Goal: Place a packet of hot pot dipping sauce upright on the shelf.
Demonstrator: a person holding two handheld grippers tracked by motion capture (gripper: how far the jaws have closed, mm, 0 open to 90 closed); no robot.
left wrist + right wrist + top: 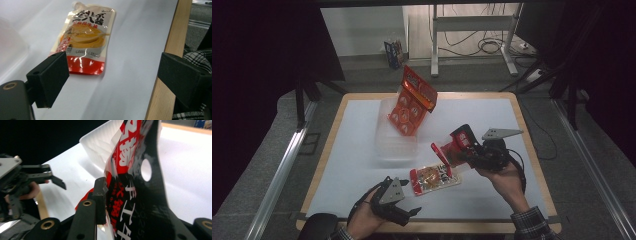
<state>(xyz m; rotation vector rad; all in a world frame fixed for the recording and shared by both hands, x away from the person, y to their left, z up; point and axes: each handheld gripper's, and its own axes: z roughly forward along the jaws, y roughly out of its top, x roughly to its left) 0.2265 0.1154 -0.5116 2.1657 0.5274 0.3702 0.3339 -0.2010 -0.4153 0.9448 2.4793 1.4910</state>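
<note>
Where jaws hide it, black-red packet (130, 202).

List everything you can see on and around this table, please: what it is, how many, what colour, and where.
Sauce pouch: one, orange and red with a spout, flat on the table near its front edge.
Red-and-black packet: one, clamped in the right gripper, lifted off the table.
Red snack pack: one, red-orange, standing tilted in the clear bin.
Clear bin: one, see-through plastic, mid-table.
Table: one, white top, wooden rim.
Left gripper: one, black, jaws open, at the front edge.
Right gripper: one, black, gripping the packet.
</note>
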